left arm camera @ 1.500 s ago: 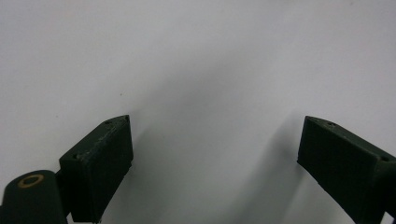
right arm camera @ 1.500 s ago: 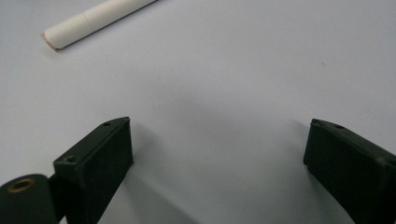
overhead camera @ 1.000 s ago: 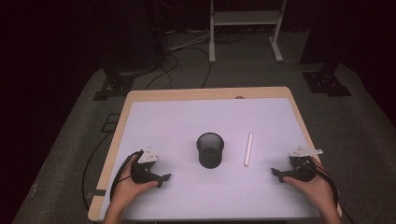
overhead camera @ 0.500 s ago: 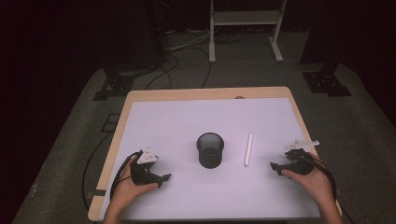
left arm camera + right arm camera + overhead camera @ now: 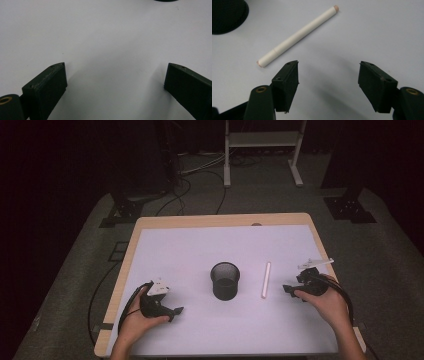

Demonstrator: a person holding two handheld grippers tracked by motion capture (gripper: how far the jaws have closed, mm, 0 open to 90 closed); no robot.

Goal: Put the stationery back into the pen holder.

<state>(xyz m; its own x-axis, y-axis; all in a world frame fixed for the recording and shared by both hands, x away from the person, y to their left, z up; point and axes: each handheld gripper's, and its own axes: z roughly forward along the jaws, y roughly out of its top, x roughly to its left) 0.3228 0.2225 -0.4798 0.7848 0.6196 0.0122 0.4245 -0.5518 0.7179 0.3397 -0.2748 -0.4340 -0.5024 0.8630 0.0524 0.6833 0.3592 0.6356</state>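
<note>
The white marker (image 5: 266,279) is seen lying flat on the white table (image 5: 200,250), just to the right of the black mesh cup (image 5: 224,280) and apart from it. In the right gripper view the marker (image 5: 297,37) lies slantwise ahead of the jaws, its near end close to the tip of the left-hand jaw but not between the two; the dark edge of the cup (image 5: 227,15) is caught in the upper corner. Nothing is held yet.

The right gripper (image 5: 291,290) is held just beside the marker, pointed toward it, with its jaws spread wide and bare table between them. The left gripper (image 5: 176,311) is rested low on the table to the left of the cup, well apart from the marker; its jaws are likewise spread and empty, with only the cup's base glimpsed at the top of its view.

The work is judged to be at its very start: the approach is under way, but the grasp has not been made. What is left is taken to be the closing on the marker, the lift, and, as seems likely, the dropping of it into the cup.
</note>
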